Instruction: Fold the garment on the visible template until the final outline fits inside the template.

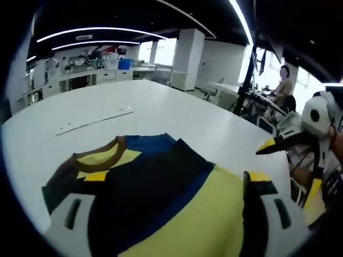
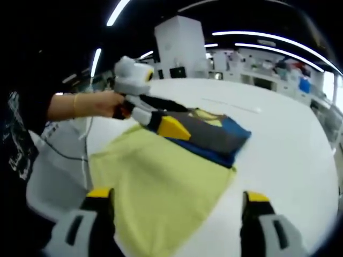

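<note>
A soft cloth shirt in pale yellow, dark grey and blue (image 2: 166, 171) lies on the big white tabletop (image 1: 161, 107), and it is partly folded, with the dark and blue part lying over the yellow part. In the left gripper view you can see its brown neck band (image 1: 99, 150) and small yellow patches near it. The left gripper (image 2: 155, 122), white with yellow and black fingers, is held by a person's hand (image 2: 102, 103) in the right gripper view. Its tips sit right at the edge of the dark fold, but I cannot tell if they pinch the cloth or are loose. In its own view, the two fingers stand wide apart over the shirt. The right gripper (image 2: 177, 214) has its fingers spread wide, one on each side of the yellow cloth, holding nothing. It also shows at the right side of the left gripper view (image 1: 292, 142), above the tabletop edge. A thin white strip (image 1: 94, 121) lies flat on the tabletop, well apart from the shirt. Far back there are white pillars and desks, and a person sits (image 1: 282, 85) by a desk.
</note>
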The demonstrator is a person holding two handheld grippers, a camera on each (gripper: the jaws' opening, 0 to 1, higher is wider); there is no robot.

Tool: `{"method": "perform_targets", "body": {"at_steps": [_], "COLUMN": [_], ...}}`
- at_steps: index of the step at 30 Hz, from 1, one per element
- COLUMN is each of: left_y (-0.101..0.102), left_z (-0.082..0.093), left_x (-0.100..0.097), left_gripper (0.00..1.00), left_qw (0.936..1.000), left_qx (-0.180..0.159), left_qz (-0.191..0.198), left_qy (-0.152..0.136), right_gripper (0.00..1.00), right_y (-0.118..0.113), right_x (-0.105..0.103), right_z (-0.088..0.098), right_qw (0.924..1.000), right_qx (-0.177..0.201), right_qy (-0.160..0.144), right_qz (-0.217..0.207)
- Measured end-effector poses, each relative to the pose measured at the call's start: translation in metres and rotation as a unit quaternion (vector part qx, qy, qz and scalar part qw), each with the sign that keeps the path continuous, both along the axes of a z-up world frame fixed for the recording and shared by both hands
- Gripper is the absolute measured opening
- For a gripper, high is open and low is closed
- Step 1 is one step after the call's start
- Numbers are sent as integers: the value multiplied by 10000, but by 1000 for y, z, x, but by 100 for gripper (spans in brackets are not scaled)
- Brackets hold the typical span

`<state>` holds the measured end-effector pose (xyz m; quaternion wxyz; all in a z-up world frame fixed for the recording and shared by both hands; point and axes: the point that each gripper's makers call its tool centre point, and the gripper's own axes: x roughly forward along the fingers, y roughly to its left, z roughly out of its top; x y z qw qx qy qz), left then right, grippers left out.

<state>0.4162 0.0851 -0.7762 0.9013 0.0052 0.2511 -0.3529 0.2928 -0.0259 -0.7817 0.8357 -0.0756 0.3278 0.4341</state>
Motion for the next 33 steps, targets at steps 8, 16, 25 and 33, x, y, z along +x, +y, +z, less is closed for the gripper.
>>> {"method": "perform_targets", "body": {"at_steps": [8, 16, 25, 33], "left_y": [42, 84, 131, 163], "left_z": [0, -5, -12, -27], "left_x": [-19, -34, -36, -35], "left_gripper": [93, 72, 41, 24], "left_qw": [9996, 9977, 9929, 9888], "left_qx": [243, 599, 1032, 1324], "left_qz": [85, 223, 494, 666], "left_qy": [-78, -205, -332, -171], "right_gripper": [99, 99, 99, 99], "right_y": [3, 2, 3, 4], "right_x": [-1, -4, -8, -9], "right_z": [3, 2, 0, -3], "right_qw": [10000, 10000, 9999, 9999], "right_qx": [60, 78, 65, 92], "right_qy": [-14, 15, 65, 97], "right_qz": [53, 45, 61, 74]}}
